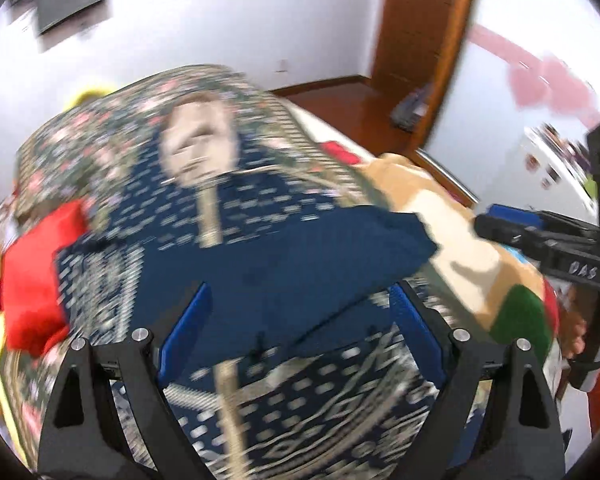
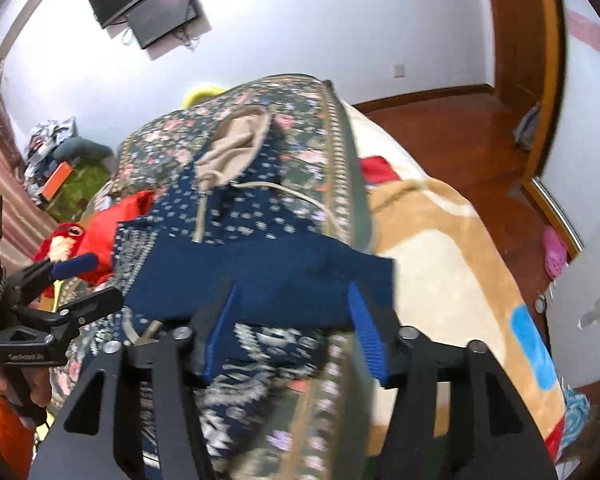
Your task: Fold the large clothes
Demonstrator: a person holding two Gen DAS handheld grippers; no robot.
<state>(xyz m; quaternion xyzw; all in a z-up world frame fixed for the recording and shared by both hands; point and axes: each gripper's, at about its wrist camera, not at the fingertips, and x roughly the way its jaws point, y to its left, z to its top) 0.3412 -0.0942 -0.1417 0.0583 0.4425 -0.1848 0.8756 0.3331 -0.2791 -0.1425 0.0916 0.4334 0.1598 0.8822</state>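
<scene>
A navy hooded jacket [image 1: 260, 200] with a white pattern, a beige hood lining [image 2: 236, 148] and a pale zip lies spread on the floral bedspread [image 2: 300, 120]. A plain navy sleeve [image 1: 284, 256] is folded across its middle and also shows in the right wrist view as the sleeve [image 2: 268, 276]. My left gripper [image 1: 300, 288] hovers over that sleeve, jaws wide, nothing pinched. My right gripper [image 2: 294, 286] is over the sleeve's lower edge, its blue pads apart and the cloth lying free beneath. Each gripper shows in the other's view: right gripper [image 1: 488, 216], left gripper [image 2: 106, 276].
A red plush parrot [image 2: 66, 240] and a red cloth [image 1: 32, 280] lie by the jacket's left side. A beige blanket [image 2: 440, 248] covers the bed's right part. Beyond it are wooden floor [image 2: 460, 128], a pink slipper [image 2: 554, 252] and a wall screen [image 2: 148, 4]. An orange sleeve [image 2: 4, 420] is at lower left.
</scene>
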